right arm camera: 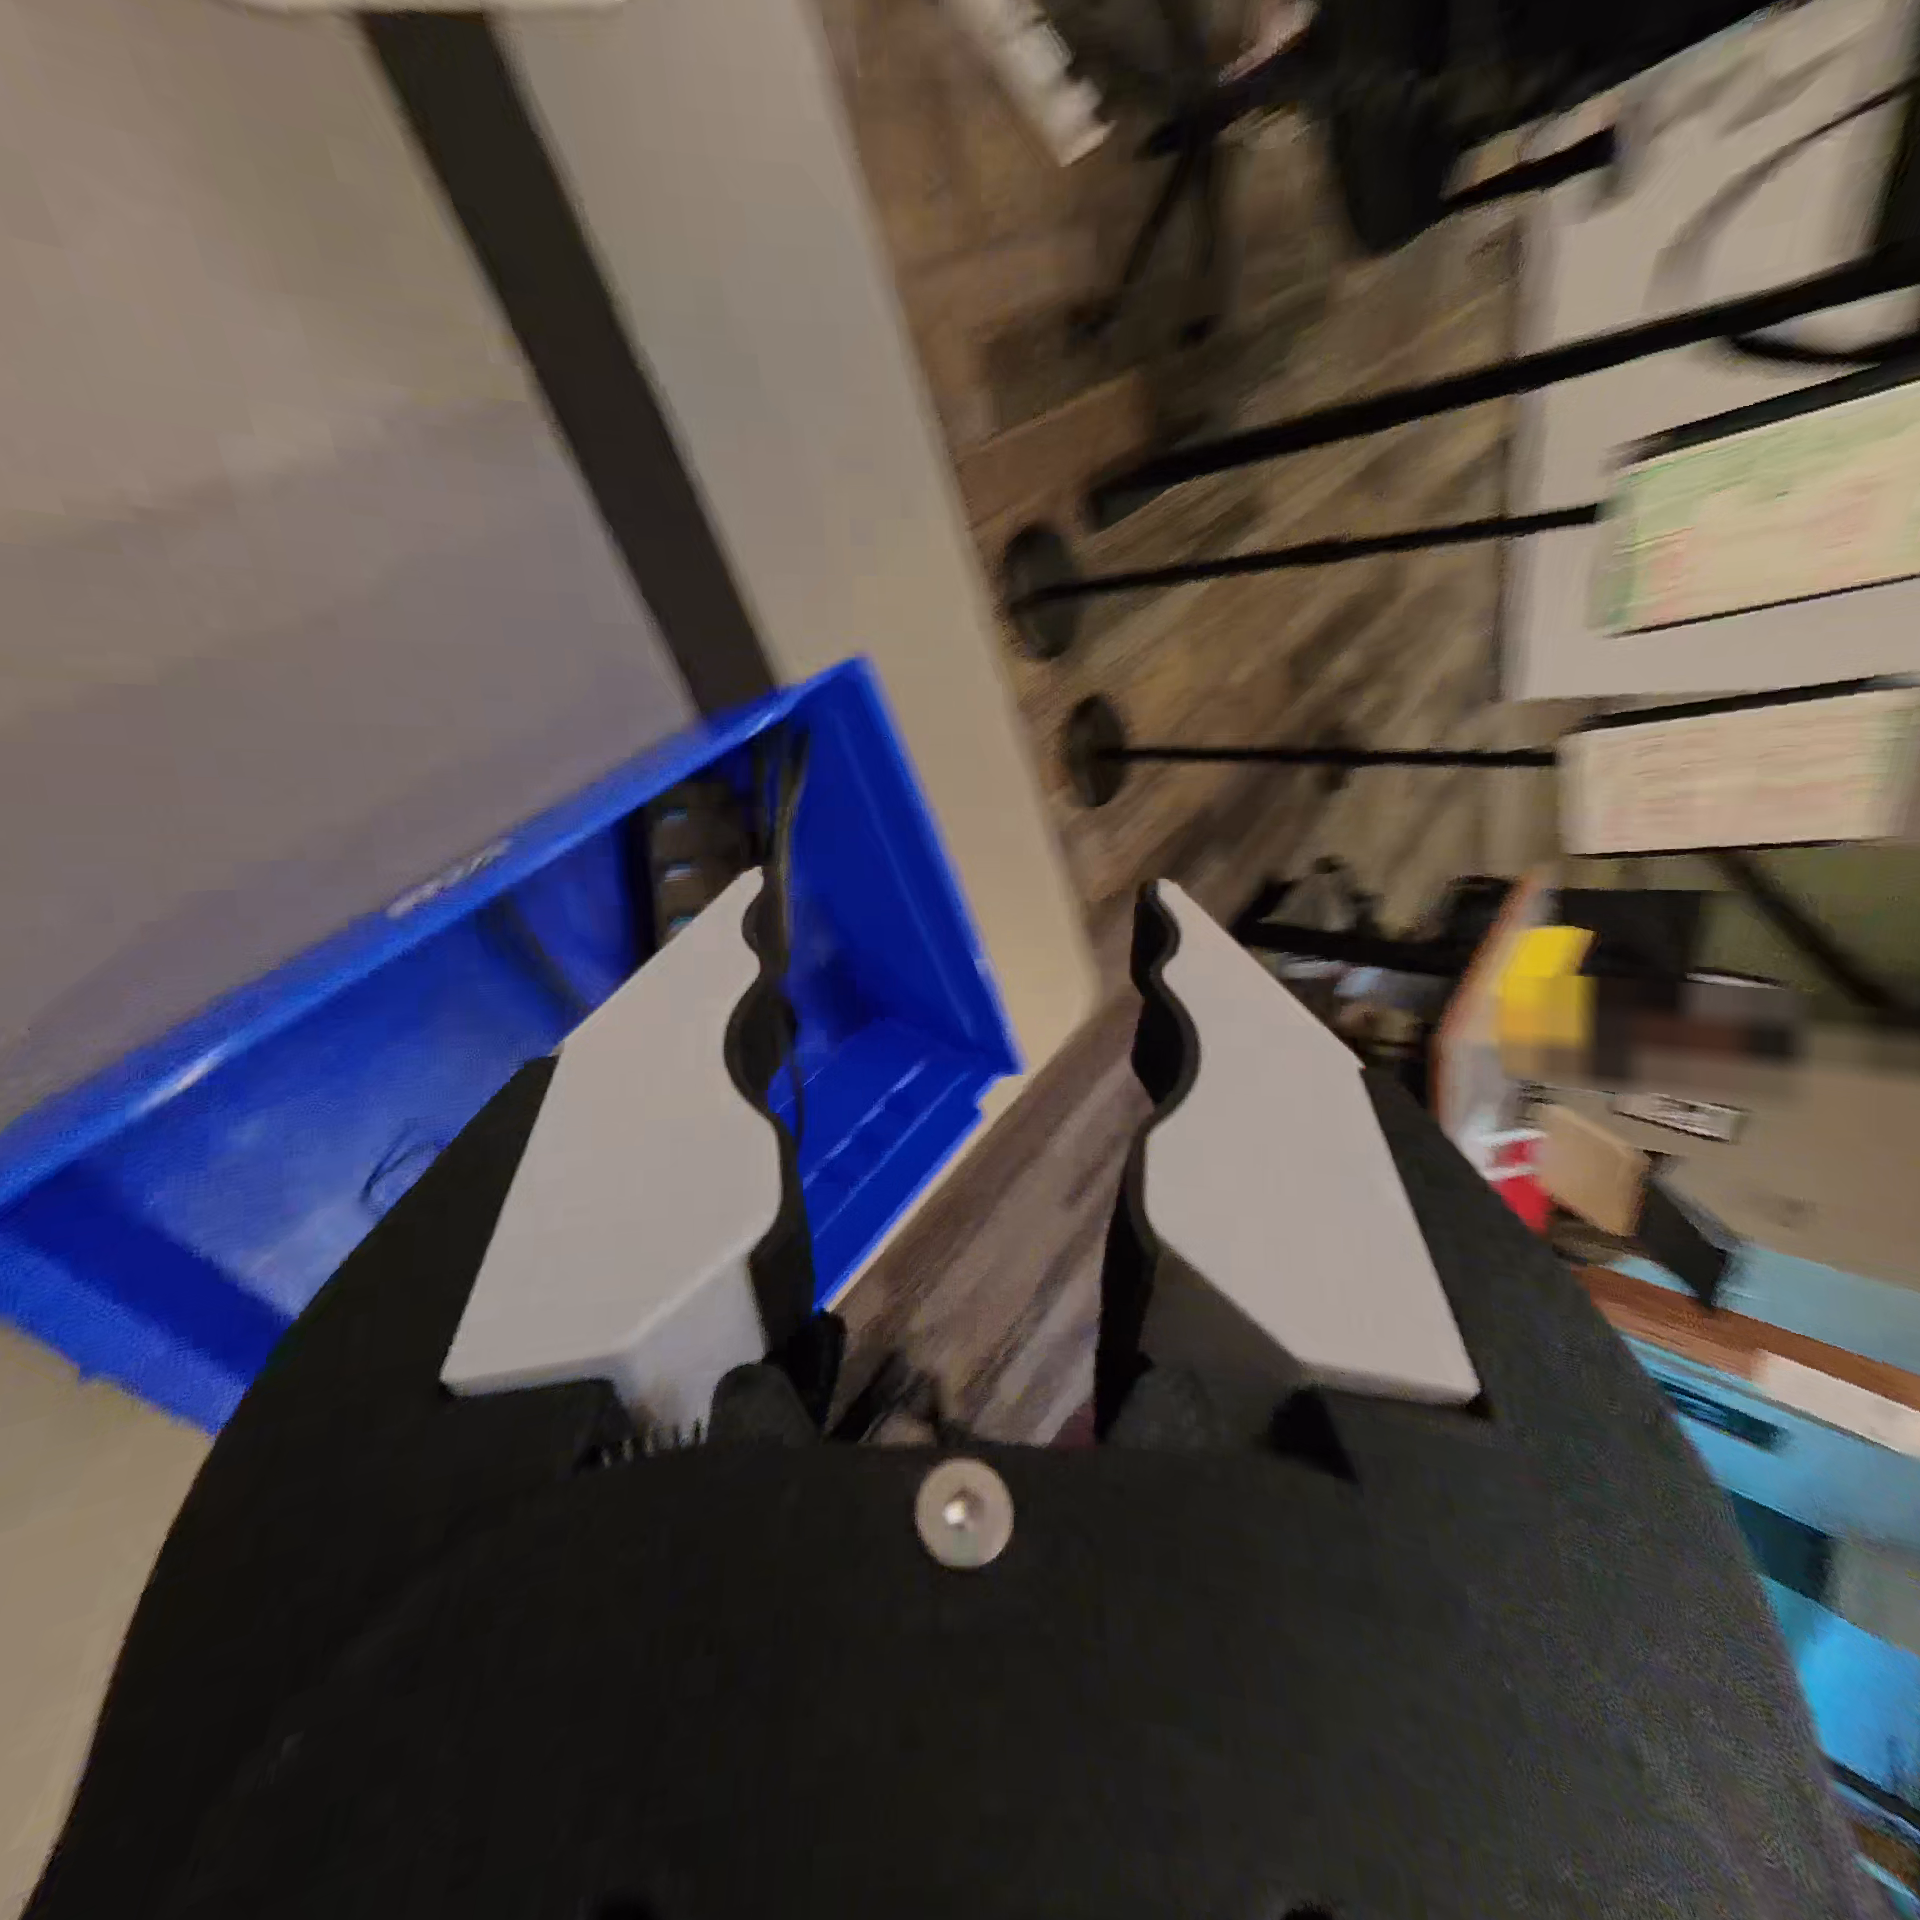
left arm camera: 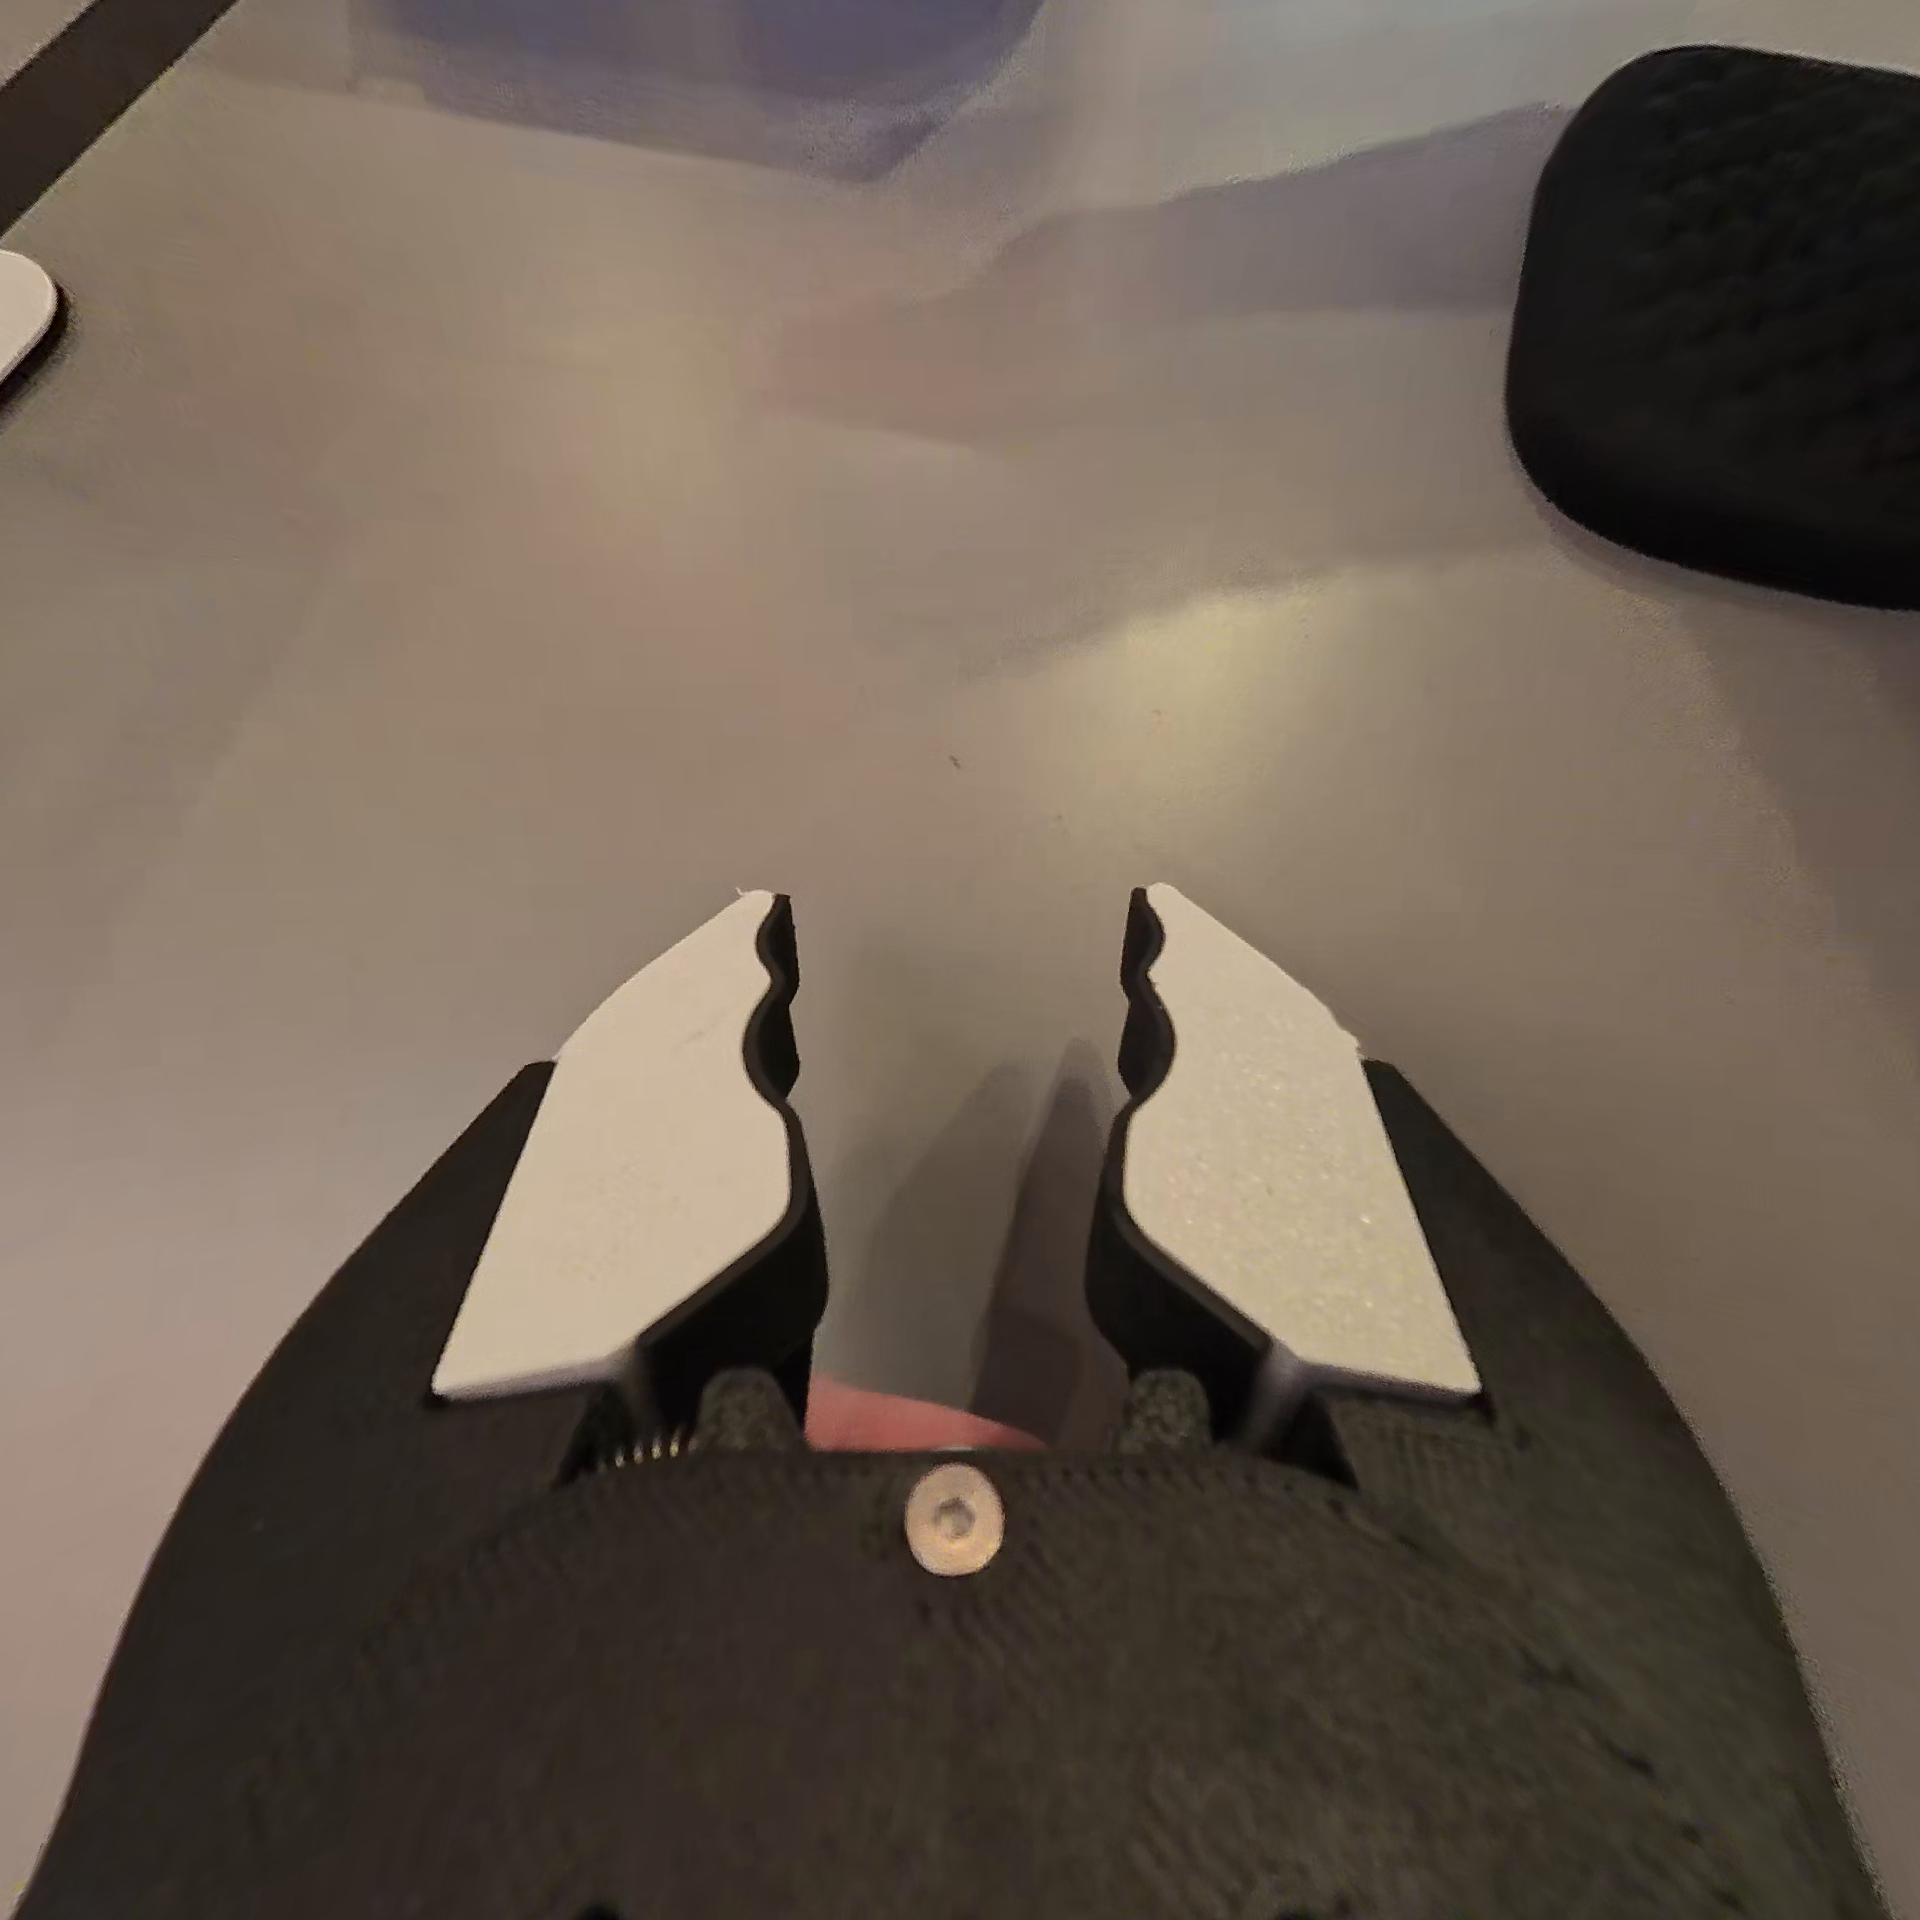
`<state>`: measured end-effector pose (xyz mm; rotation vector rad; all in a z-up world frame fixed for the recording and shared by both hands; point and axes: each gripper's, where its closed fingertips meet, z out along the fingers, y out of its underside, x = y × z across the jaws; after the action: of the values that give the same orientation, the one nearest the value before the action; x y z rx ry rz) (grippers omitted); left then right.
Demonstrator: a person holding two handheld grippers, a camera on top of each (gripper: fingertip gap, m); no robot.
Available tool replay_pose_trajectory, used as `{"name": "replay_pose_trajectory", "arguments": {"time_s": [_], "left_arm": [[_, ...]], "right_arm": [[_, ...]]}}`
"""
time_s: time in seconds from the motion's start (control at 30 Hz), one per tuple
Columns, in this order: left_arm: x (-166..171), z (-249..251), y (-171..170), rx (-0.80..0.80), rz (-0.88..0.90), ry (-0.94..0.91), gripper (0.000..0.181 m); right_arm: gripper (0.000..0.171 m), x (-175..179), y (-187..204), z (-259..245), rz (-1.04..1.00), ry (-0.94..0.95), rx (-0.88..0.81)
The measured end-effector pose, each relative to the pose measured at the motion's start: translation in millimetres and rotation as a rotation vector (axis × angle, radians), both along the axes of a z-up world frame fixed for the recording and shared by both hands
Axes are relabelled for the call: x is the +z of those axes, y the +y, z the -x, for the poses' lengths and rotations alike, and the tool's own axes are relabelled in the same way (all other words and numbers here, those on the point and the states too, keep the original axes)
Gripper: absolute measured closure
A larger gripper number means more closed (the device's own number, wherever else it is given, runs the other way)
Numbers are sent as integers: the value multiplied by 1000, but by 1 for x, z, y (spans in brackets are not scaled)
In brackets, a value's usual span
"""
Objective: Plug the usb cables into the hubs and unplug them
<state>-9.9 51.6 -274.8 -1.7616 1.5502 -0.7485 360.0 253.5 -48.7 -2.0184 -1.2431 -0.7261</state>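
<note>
1. The left gripper (left arm camera: pixel 961 904) has its fingers (left arm camera: pixel 665 1132) spread wide with nothing between them; only the bare grey table (left arm camera: pixel 520 675) shows in the gap, and the tips hang close above it, their shadow falling just beneath.

2. The right gripper (right arm camera: pixel 951 899) is likewise spread wide and holds nothing; its view is tilted and smeared with motion blur, so fine detail is lost.

3. Outward from the right fingers (right arm camera: pixel 634 1122), a blue bin (right arm camera: pixel 312 1091) sits at the table's edge, beside a dark strip across the tabletop; its long axis runs from the lower left of the view up toward the finger on that side.

4. Inside the bin, near its far end, a thin black cable (right arm camera: pixel 777 769) rises toward the rim, and a dark lump lies beside it; whether that is a hub or a plug I cannot tell, nor which way any connector points.

5. Outward from the left fingers, a black textured pad (left arm camera: pixel 1725 332) lies toward the table's right edge, and a pale rounded object (left arm camera: pixel 21 322) pokes in at the left edge.

6. Judging by this, nothing is plugged or held; the whole task seems left to do, starting with a reach into the bin.
</note>
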Motion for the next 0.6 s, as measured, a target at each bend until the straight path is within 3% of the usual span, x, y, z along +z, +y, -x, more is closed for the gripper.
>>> {"name": "replay_pose_trajectory", "arguments": {"time_s": [0.1,0.37,0.47,0.6], "left_arm": [[-2,0,2,10,-56,18,121],[-7,-2,0,-8,-204,77,120],[-5,-2,0,-4,-215,60,120],[-1,0,4,12,-226,36,121]], "right_arm": [[110,38,-27,63,-209,1,69],[115,65,-100,248,-266,425,423],[118,74,-111,287,-288,568,488],[119,60,-115,315,-244,703,553]]}}
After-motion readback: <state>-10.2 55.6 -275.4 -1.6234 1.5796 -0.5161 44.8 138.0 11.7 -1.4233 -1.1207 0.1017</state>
